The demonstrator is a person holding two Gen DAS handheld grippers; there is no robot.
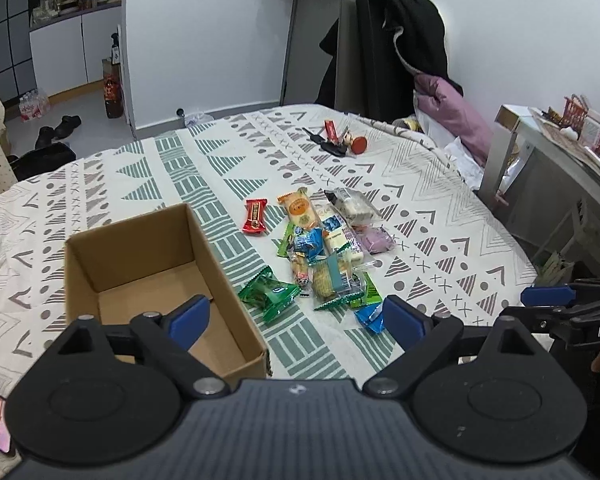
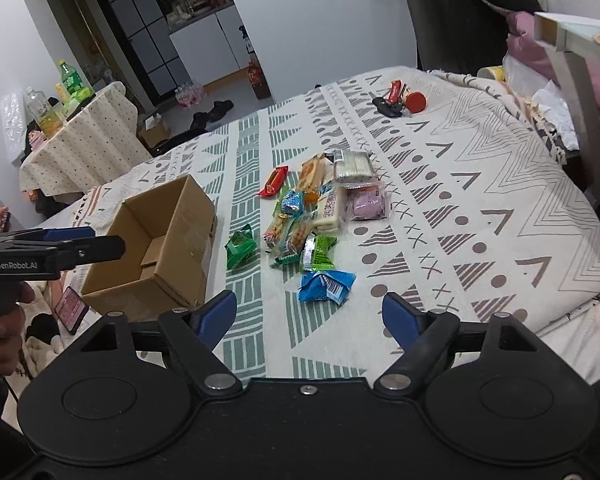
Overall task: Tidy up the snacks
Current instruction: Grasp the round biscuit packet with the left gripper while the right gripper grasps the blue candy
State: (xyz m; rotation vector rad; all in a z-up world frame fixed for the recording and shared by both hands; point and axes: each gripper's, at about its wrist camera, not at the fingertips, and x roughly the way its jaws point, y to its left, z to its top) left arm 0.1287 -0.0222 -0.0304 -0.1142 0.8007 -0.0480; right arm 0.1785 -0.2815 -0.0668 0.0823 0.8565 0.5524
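Now both my grippers, left (image 1: 296,320) and right (image 2: 310,314), are spread wide, holding nothing; keys (image 1: 332,146) lie at twelve o'clock past the snack pile (image 1: 324,248), cardboard box (image 1: 140,240) at nine.

A bed covered in a white, green and grey geometric-print spread (image 2: 480,184) carries an open cardboard box (image 2: 156,240) at nine o'clock, a heap of wrapped snacks (image 2: 312,216) at centre, and keys with a red tag (image 2: 400,102) at twelve o'clock.
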